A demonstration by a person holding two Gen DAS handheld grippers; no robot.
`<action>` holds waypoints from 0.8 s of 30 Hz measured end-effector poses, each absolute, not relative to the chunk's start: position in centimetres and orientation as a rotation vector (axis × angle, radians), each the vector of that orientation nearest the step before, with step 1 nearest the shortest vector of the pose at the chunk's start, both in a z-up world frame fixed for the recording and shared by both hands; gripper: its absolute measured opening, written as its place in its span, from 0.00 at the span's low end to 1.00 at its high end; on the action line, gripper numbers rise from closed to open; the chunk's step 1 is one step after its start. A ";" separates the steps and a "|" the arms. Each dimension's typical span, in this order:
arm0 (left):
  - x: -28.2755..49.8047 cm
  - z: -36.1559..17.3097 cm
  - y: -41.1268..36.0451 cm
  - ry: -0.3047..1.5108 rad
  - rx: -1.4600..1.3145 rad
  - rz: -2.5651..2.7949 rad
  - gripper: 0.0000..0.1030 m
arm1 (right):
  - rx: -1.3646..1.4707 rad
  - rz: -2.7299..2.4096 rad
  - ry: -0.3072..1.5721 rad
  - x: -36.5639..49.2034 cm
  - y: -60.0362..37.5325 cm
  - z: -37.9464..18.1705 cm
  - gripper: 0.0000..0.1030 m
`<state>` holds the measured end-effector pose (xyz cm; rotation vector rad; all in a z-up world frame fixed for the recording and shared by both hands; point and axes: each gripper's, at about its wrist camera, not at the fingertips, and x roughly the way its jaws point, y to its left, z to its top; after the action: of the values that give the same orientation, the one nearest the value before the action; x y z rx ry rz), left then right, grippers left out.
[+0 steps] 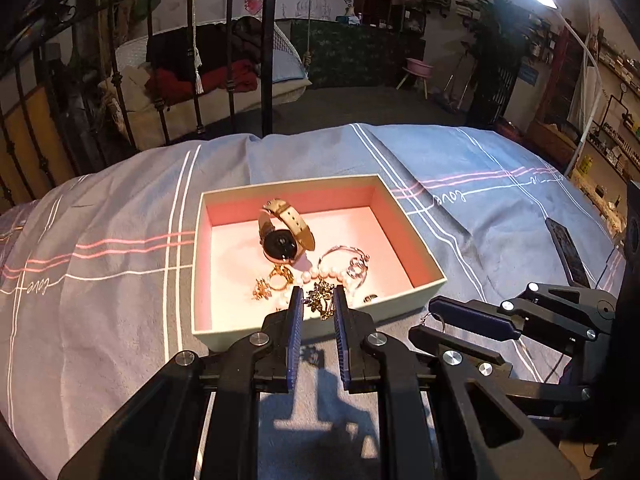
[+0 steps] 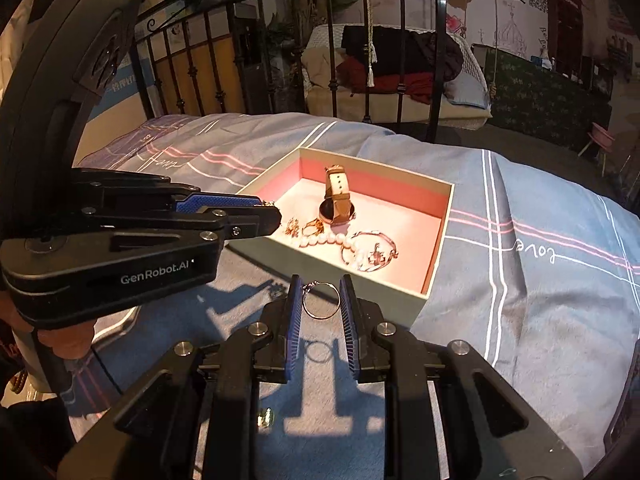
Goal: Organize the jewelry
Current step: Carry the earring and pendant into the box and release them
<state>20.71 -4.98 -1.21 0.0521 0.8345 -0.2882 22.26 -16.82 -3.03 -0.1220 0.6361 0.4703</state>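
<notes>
An open box (image 1: pixel 424 288) with a pink lining lies on the bed. It holds a tan-strapped watch (image 1: pixel 280 240), gold rings (image 1: pixel 276 280), a pearl bracelet (image 1: pixel 324 272) and a silver bangle (image 1: pixel 352 260). My left gripper (image 1: pixel 318 300) hovers at the box's near wall, shut on a dark-and-gold ornate piece (image 1: pixel 322 300). In the right wrist view the left gripper (image 2: pixel 272 210) reaches over the box's (image 2: pixel 360 312) left rim. My right gripper (image 2: pixel 320 284) is shut on a thin hoop earring (image 2: pixel 320 302) just short of the box's near corner; its shadow falls on the bedspread below. The right gripper (image 1: pixel 424 320) shows beside the left one.
A blue striped bedspread (image 1: pixel 120 240) covers the bed. A dark phone (image 1: pixel 568 252) lies on it to the right. A small gold item (image 2: pixel 264 418) rests on the cloth beneath my right gripper. A black iron bed frame (image 1: pixel 268 60) stands behind the box.
</notes>
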 end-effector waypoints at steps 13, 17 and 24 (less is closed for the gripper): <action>27.1 -1.9 -5.0 0.903 0.036 -0.242 0.14 | -0.123 0.374 0.656 27.8 -16.9 -2.5 0.19; 27.6 -2.8 -5.1 0.922 0.035 -0.242 0.14 | -0.123 0.364 0.679 28.1 -16.7 -3.3 0.19; 27.9 -3.2 -5.2 0.938 0.034 -0.240 0.14 | -0.117 0.368 0.695 28.7 -16.8 -3.7 0.19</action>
<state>27.95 -5.21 -3.24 0.0343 0.9379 -0.2404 28.71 -16.83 -3.73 -0.1168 0.6946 0.3682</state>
